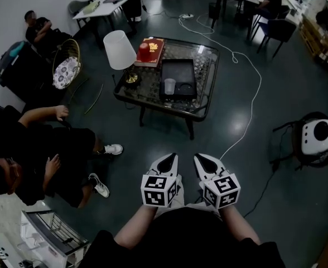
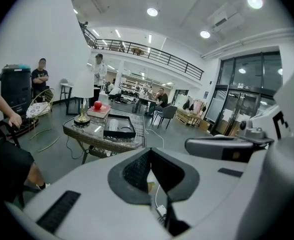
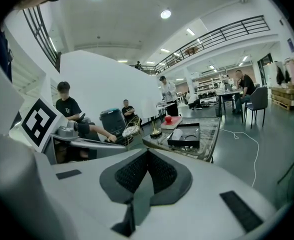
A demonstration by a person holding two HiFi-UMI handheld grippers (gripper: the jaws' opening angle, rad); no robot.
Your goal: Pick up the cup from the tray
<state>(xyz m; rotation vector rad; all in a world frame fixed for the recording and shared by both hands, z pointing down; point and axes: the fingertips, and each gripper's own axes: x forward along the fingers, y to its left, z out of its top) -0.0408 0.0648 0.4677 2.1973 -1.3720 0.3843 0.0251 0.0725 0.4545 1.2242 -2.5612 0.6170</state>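
A translucent cup [image 1: 169, 86] stands in a black tray [image 1: 182, 70] on a glass-topped wicker table [image 1: 206, 101], well ahead of me across the floor. My left gripper [image 1: 173, 156] and right gripper [image 1: 198, 156] are held side by side close to my body, far short of the table, both shut and empty. In the left gripper view the shut jaws point toward the cup [image 2: 113, 124] and tray [image 2: 121, 133] in the distance. From the right gripper view, the cup [image 3: 177, 133] sits at the tray's [image 3: 188, 139] left end.
A white-shaded lamp [image 1: 119, 50] and a red round thing [image 1: 144, 51] on a book stand on the table's left side. People sit at the left [image 1: 47, 161]. A white cable [image 1: 252, 96] crosses the floor to the right, near a white helmet-like device [image 1: 319, 138].
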